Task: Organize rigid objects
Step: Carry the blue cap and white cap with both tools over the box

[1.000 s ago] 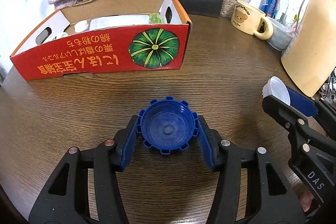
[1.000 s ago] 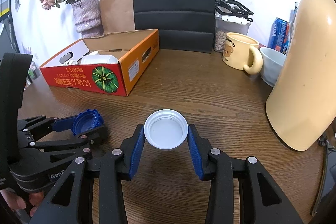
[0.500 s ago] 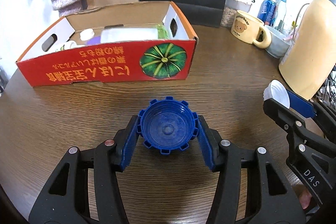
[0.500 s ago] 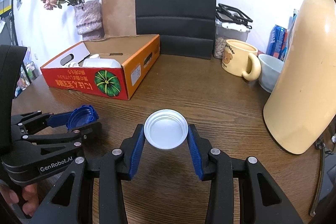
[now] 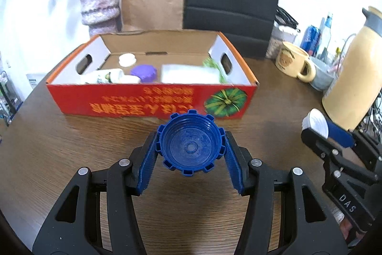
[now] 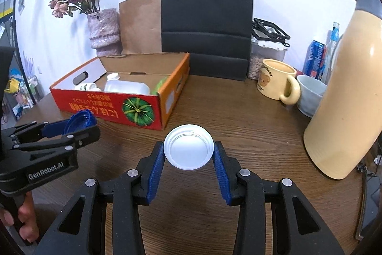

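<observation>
Fingers of your left gripper (image 5: pixel 191 147) are clamped on the blue notched cap (image 5: pixel 189 143), open side up, and those of your right gripper (image 6: pixel 188 152) are pinched on the white lid (image 6: pixel 188 147); neither has loosened over the last second. What has changed is height and reach: both caps have risen off the worktop (image 5: pixel 71 147), and the red cardboard box (image 5: pixel 152 103) near its far-left edge now shows its inside, with a purple cap (image 5: pixel 144 72), a white cap (image 5: pixel 127 59) and a clear container (image 5: pixel 189 73) lying there. That suggests you are carrying both caps to the box; each has yet to clear the near wall before release.
</observation>
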### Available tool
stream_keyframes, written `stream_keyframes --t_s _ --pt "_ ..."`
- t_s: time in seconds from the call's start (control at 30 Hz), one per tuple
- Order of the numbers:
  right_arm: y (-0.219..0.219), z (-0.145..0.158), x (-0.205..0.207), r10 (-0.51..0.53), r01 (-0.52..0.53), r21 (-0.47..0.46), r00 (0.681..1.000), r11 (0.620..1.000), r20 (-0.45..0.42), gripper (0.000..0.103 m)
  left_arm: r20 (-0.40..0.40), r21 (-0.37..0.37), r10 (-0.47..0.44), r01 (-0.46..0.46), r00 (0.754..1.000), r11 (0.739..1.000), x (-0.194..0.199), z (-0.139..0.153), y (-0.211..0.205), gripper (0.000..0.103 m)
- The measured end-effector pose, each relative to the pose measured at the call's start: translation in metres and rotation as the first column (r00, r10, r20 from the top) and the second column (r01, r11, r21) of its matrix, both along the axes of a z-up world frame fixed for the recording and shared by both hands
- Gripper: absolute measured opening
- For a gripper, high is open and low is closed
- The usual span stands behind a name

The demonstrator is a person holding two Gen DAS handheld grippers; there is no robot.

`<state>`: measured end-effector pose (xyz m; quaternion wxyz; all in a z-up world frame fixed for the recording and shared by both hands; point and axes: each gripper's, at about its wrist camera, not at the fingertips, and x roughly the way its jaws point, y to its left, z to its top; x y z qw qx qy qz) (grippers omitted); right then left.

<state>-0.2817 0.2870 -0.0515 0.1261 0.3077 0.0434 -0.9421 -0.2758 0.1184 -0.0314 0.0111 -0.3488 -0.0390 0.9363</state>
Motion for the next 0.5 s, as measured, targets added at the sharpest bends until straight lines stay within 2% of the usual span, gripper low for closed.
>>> stream_keyframes --t_s 0.5 --pt "-0.062 0.009 -0.005 0.035 -0.035 -0.015 0.999 0.999 -0.02 0.045 -0.087 0.003 0.04 -0.04 0.995 0.999 -0.001 0.03 -0.057 0.049"
